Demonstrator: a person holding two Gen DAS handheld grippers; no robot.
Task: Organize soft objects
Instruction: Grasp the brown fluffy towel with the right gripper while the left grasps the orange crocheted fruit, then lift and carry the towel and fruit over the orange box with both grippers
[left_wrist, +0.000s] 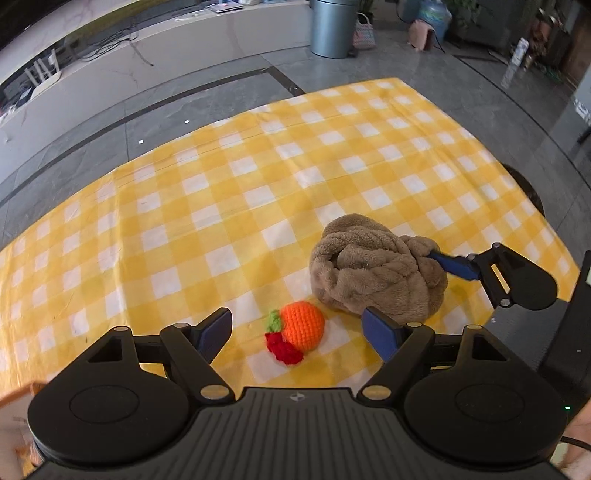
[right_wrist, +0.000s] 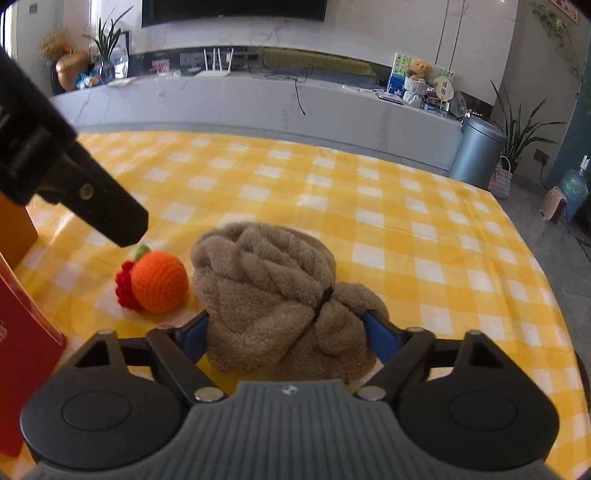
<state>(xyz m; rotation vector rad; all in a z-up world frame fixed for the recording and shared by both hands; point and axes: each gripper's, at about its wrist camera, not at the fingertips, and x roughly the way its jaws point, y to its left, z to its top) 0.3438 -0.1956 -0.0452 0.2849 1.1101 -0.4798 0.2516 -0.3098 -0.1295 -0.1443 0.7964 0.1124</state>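
Note:
A brown plush bundle (left_wrist: 373, 269) lies on the yellow checked tablecloth (left_wrist: 258, 177). A crocheted orange fruit (left_wrist: 303, 325) with a green leaf and a red knitted piece sits just left of it. My left gripper (left_wrist: 297, 332) is open, low over the cloth, with the orange fruit between its blue fingers. My right gripper (right_wrist: 286, 334) has its fingers wide apart around the near end of the brown bundle (right_wrist: 273, 291), touching its sides. The fruit also shows in the right wrist view (right_wrist: 159, 282). One right finger (left_wrist: 454, 264) presses the bundle's right side.
A red box (right_wrist: 22, 332) and an orange box (right_wrist: 14, 229) stand at the table's left edge. Beyond the table are a grey bin (right_wrist: 476, 151), a long grey cabinet (right_wrist: 258, 103) and potted plants. Bare cloth stretches behind the objects.

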